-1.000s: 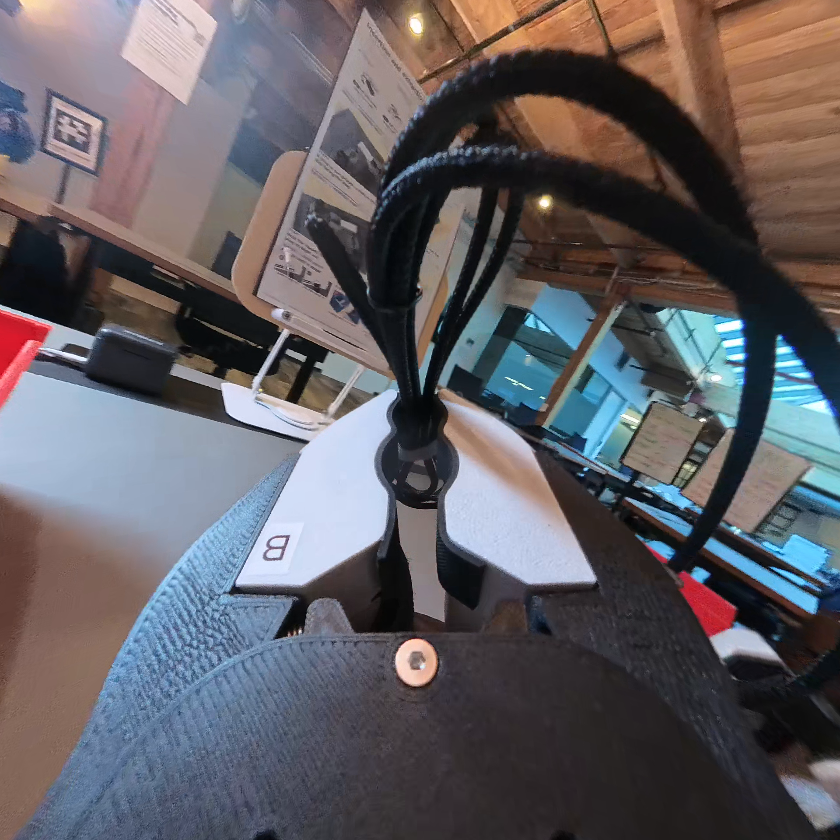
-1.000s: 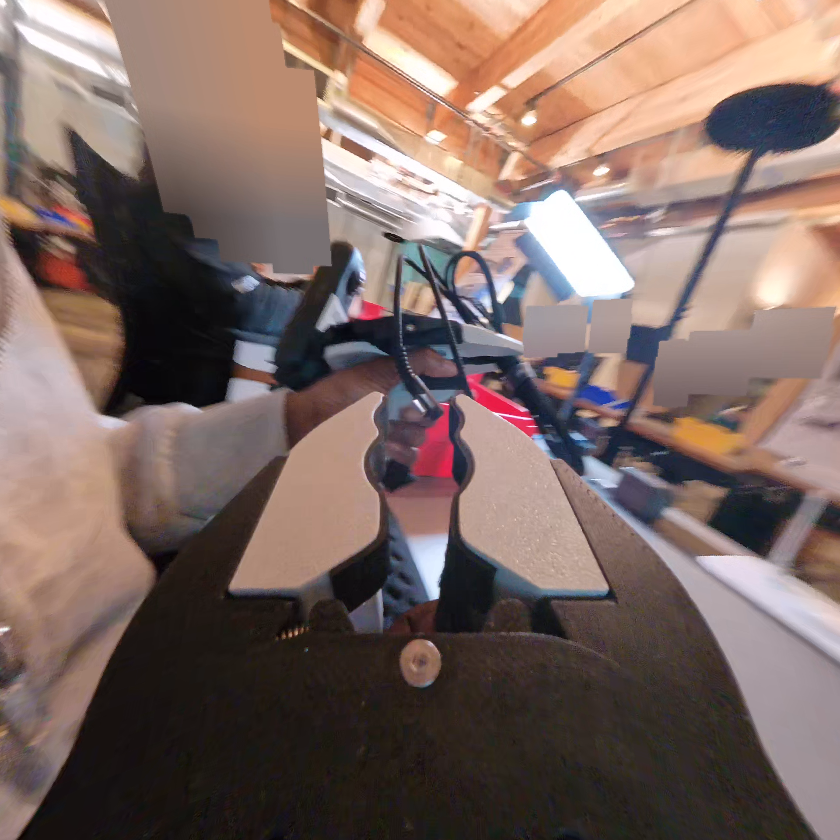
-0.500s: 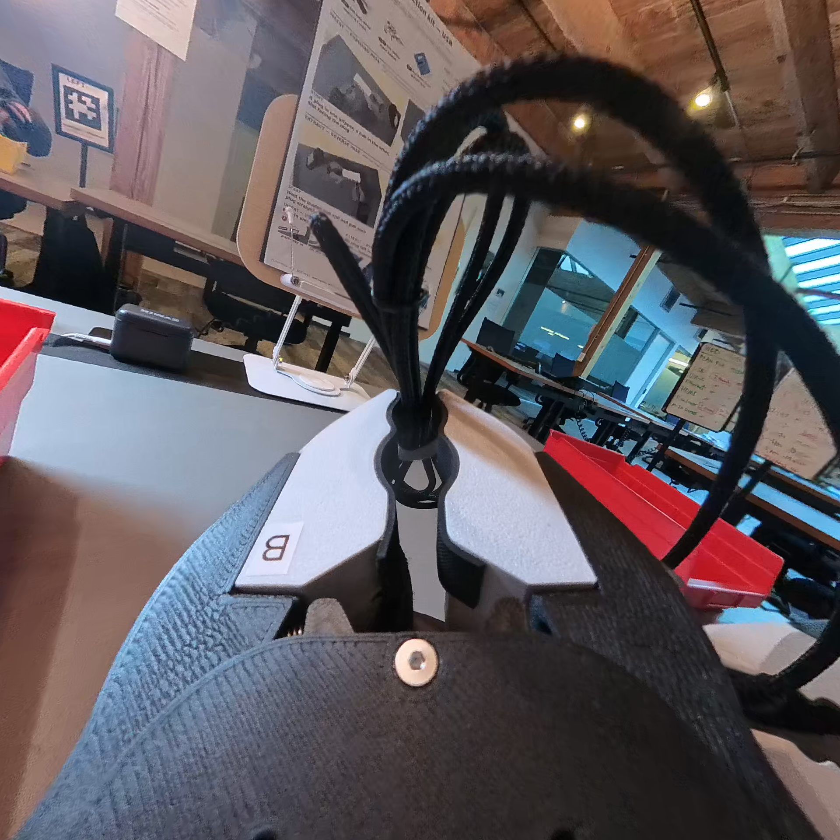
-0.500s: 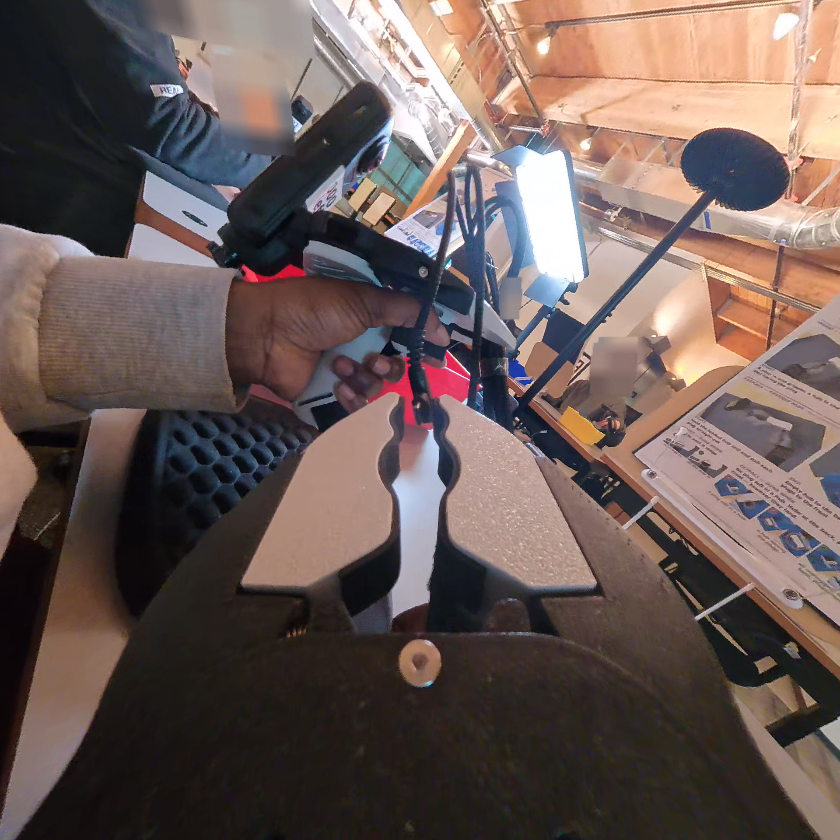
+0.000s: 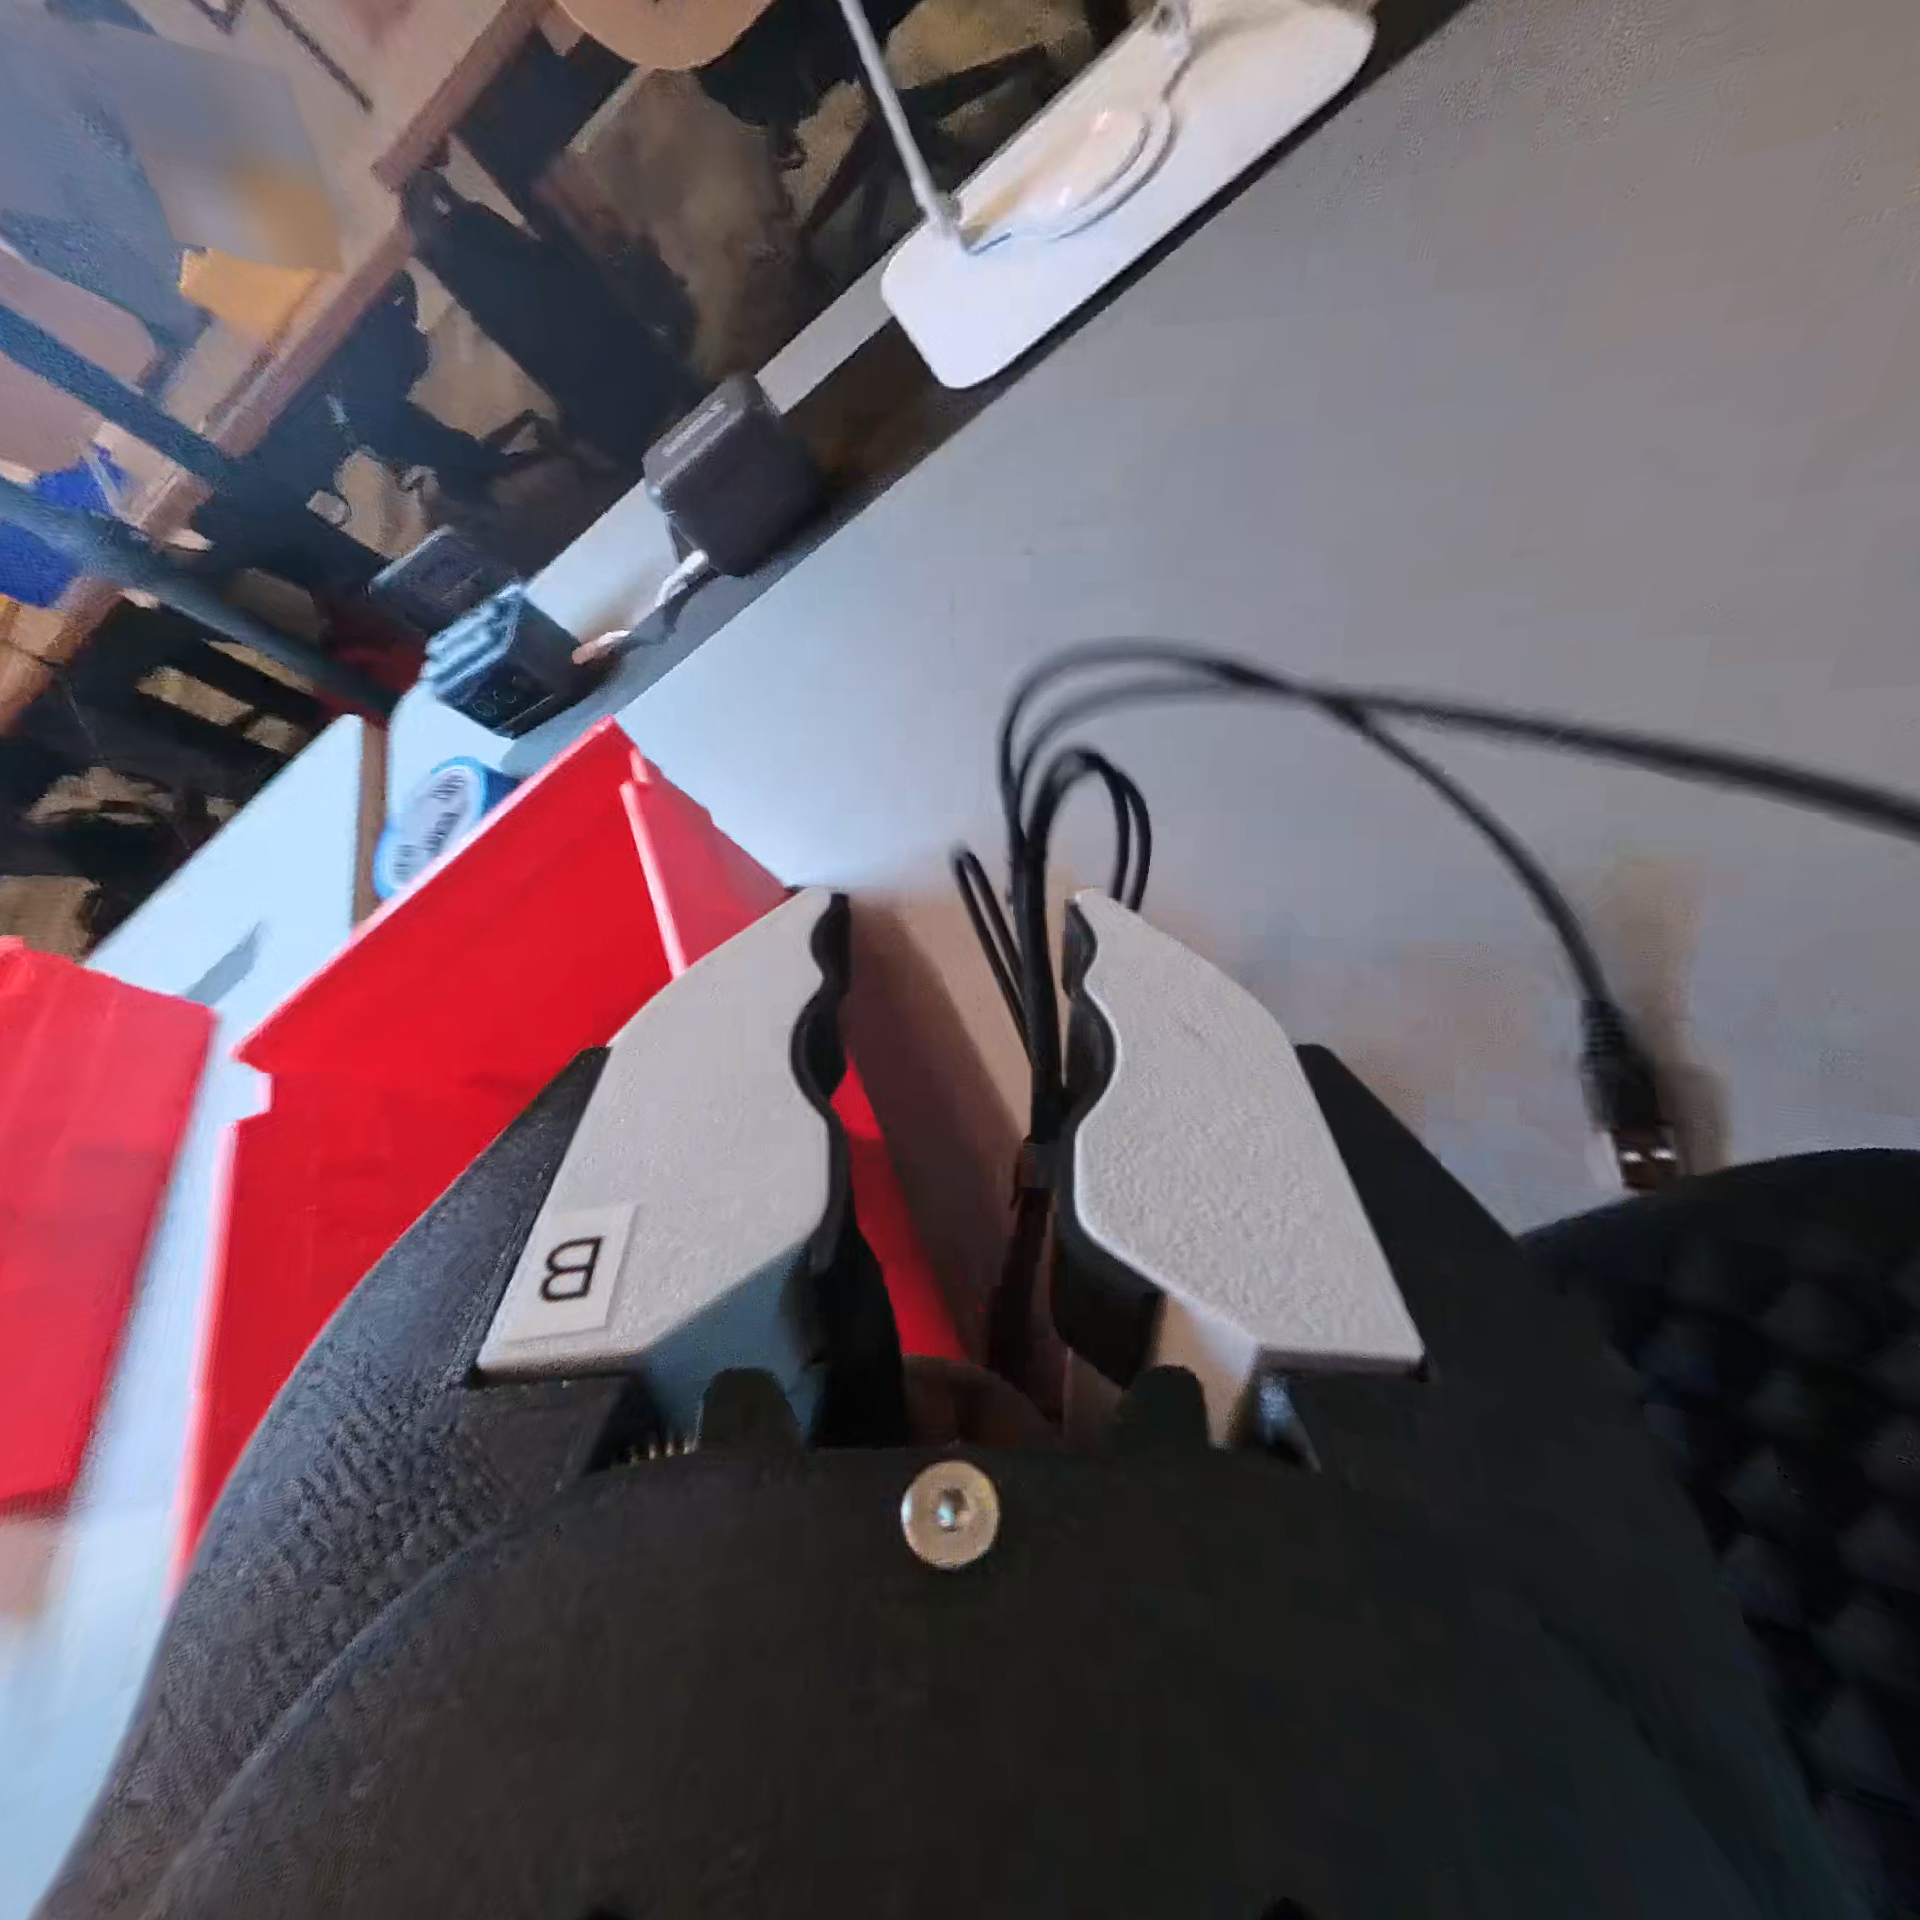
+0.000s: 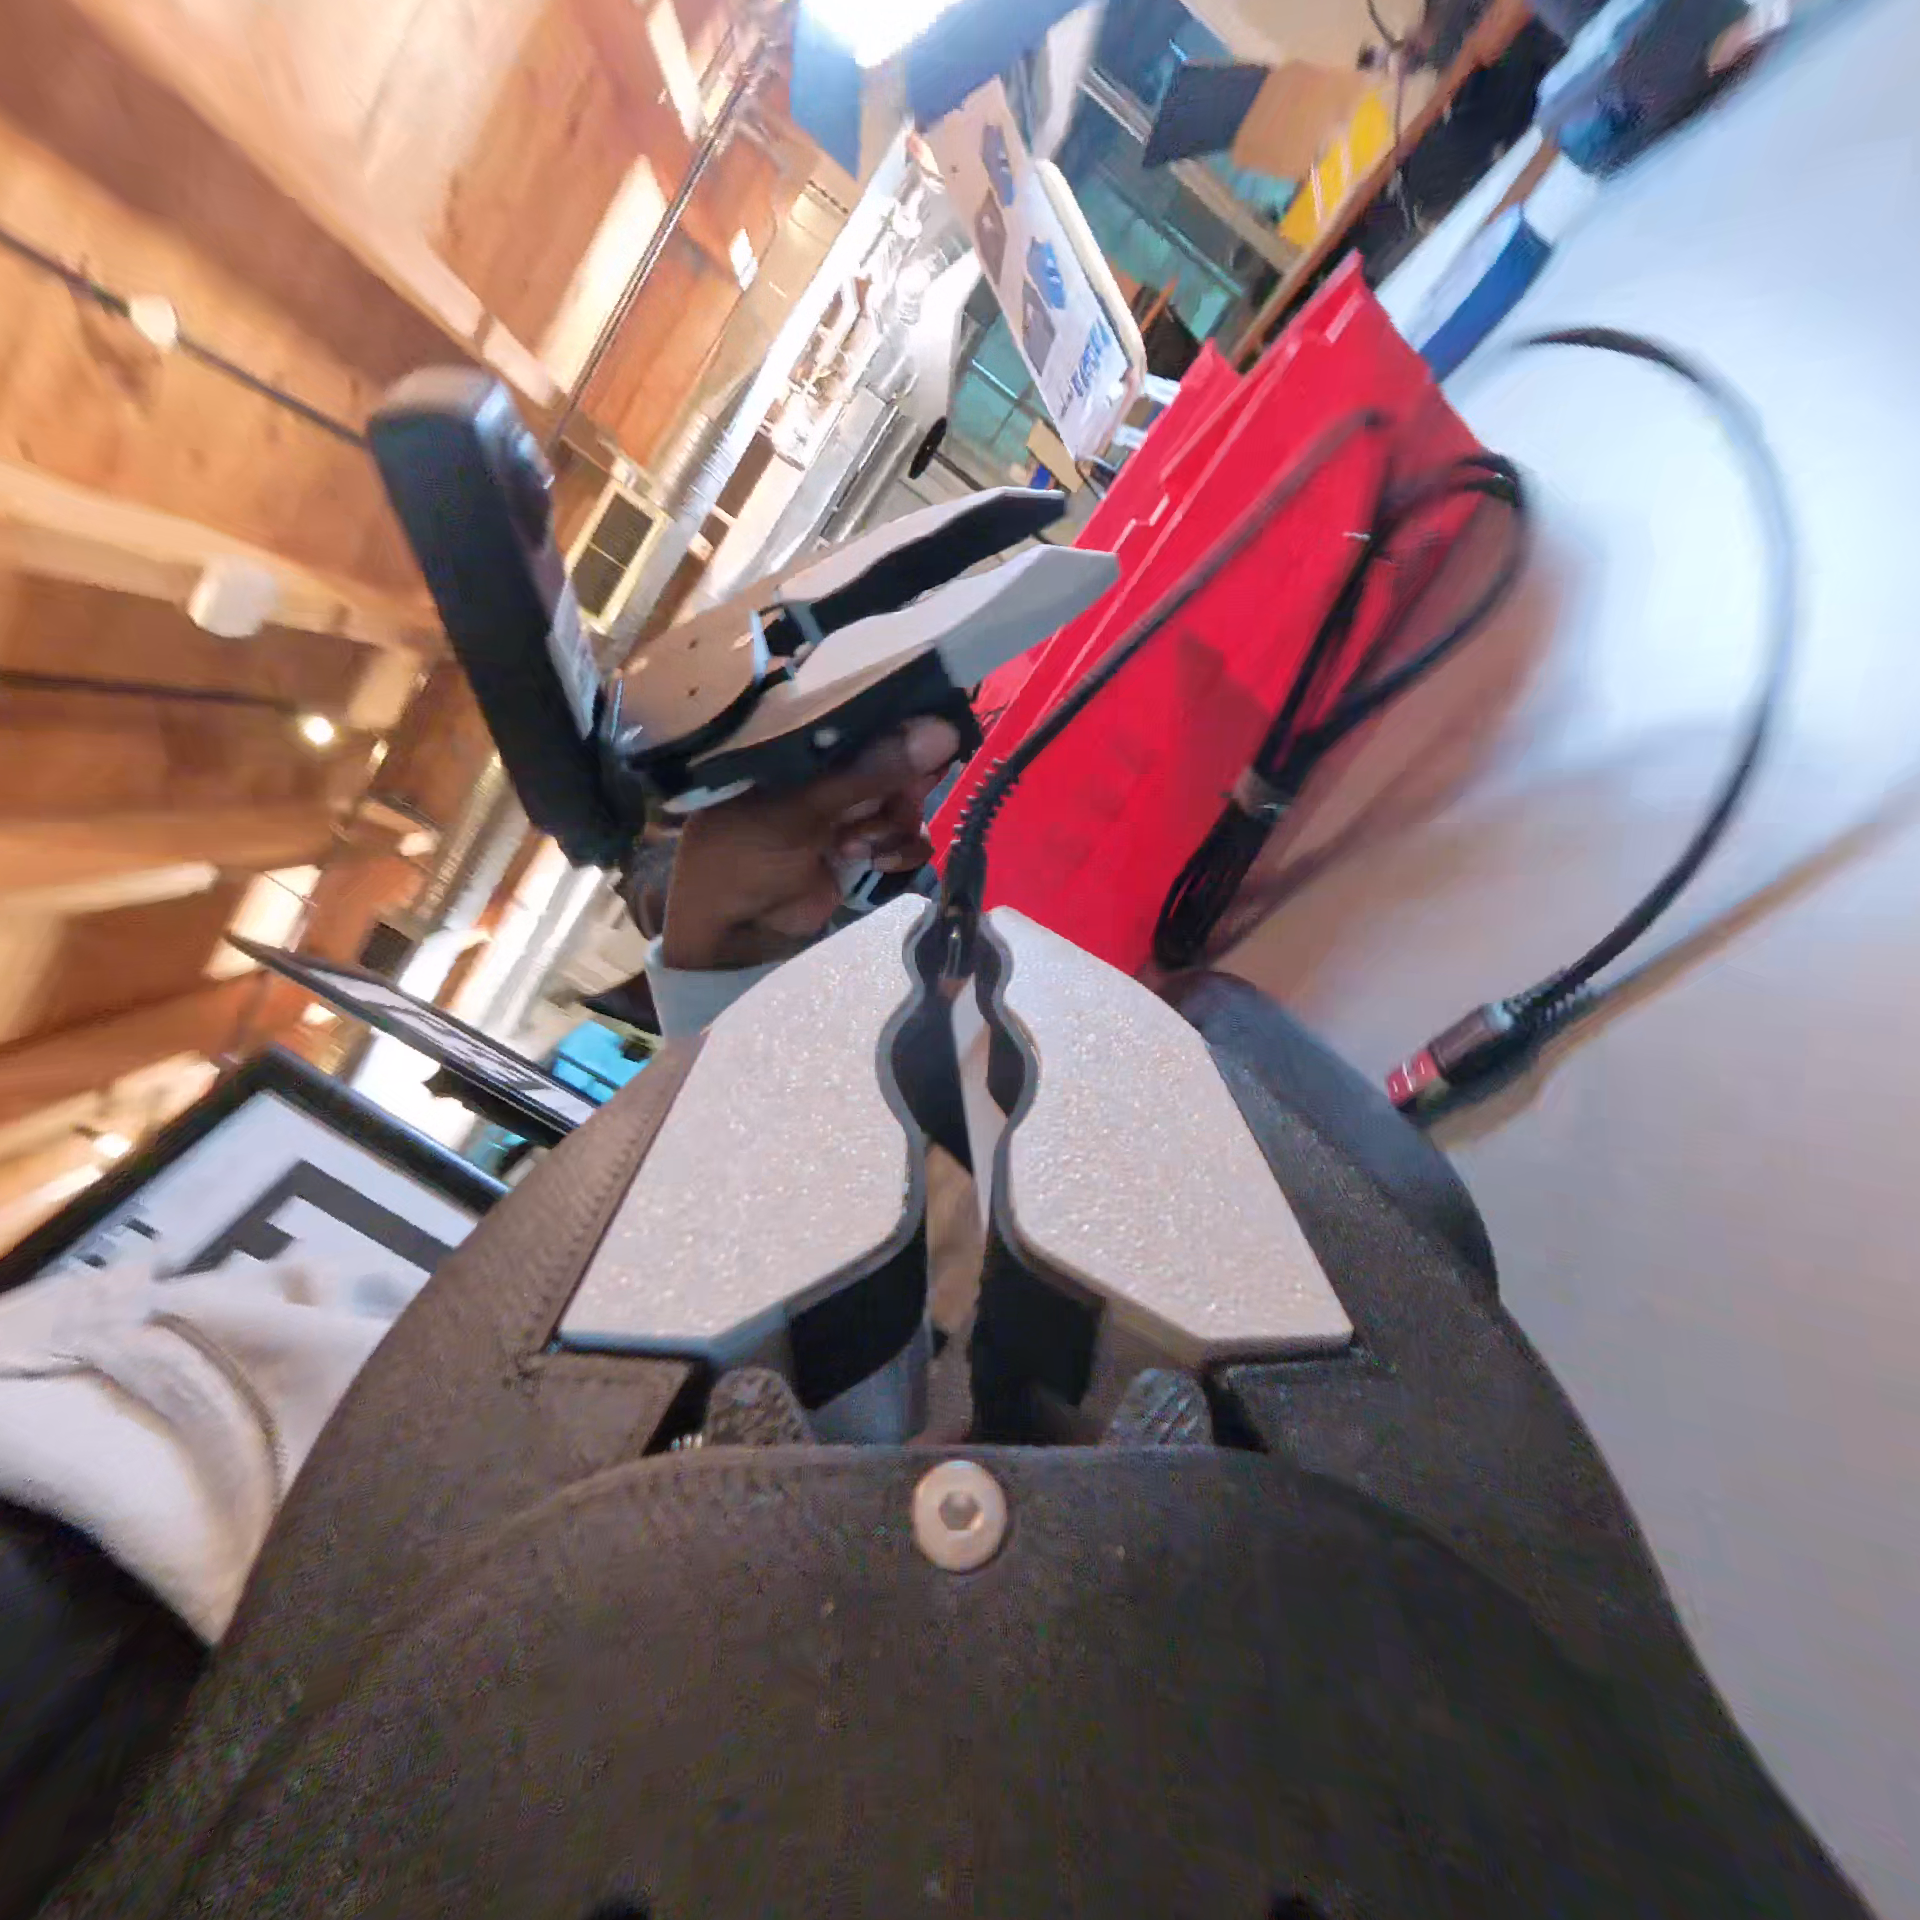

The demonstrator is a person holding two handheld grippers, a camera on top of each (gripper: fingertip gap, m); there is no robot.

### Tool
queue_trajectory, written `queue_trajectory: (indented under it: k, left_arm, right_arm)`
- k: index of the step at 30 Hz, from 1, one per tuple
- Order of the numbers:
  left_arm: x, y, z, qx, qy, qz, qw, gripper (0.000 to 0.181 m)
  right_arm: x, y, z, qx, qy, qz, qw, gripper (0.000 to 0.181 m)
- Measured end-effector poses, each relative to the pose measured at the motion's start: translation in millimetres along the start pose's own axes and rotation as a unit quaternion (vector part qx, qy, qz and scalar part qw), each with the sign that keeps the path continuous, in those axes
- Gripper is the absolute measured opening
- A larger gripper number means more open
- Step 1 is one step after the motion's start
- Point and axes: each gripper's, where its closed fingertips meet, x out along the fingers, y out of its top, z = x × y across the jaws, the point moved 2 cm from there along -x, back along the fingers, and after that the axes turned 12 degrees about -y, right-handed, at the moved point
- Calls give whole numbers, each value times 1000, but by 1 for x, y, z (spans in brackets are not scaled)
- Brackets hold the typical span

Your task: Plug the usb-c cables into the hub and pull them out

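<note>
Grey tabletop [image 5: 1403, 499], red bins [image 5: 499, 1039] on it at the left edge, a white stand base [image 5: 1122, 208] and a small black box [image 5: 727, 488] near the far edge. Wooden desks [image 5: 312, 281] and dark clutter beyond, blurred. Right wrist view: wood plank ceiling [image 6: 312, 156] with small spot lights [image 6: 317, 729], a bright panel light [image 6: 862, 16], a poster board [image 6: 1049, 281].

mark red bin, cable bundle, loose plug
red bin [image 5: 436, 1049] left wrist view, side wall
cable bundle [image 6: 1262, 790] right wrist view, tied waist
loose plug [image 5: 1642, 1143] left wrist view, metal tip
</note>
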Motion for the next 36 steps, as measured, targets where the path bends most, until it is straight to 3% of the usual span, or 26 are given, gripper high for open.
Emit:
queue_trajectory:
  k: [2, 4, 5, 7, 8, 9, 14, 22, 26, 36]
  left_arm:
    - [-5, 1, 10, -44, -45, 54, 997, 53]
    - [-17, 7, 32, -114, -139, 146, 973, 53]
    - [-26, 12, 51, -161, -220, 198, 942, 53]
    - [-44, 20, 87, -268, -387, 271, 840, 49]
    - [-45, 18, 102, -314, -444, 272, 794, 44]
    - [-41, 13, 116, -341, -482, 258, 765, 41]
    - [-32, 9, 154, -378, -576, 231, 687, 26]
    - [-29, 7, 166, -344, -597, 218, 691, 9]
    - [-29, 11, 164, -364, -588, 247, 679, 8]
    - [-25, 12, 160, -374, -560, 268, 689, 8]
  right_arm:
    - [-1, 0, 7, 48, 7, -11, 999, 5]
    - [-5, 4, 7, 94, 35, -17, 995, 5]
    - [-7, 7, 8, 110, 43, -17, 993, 5]
    - [-11, 10, 10, 112, 46, -17, 993, 5]
    - [-12, 11, 11, 107, 45, -21, 993, 5]
    - [-14, 11, 10, 102, 47, -27, 993, 5]
    - [-21, 11, 10, 54, 26, -61, 996, 5]
    - [-29, 4, 12, -7, 10, -144, 989, 5]
    - [-33, 9, 12, 5, 12, -128, 992, 15]
    - [-33, 8, 16, 44, 17, -105, 993, 18]
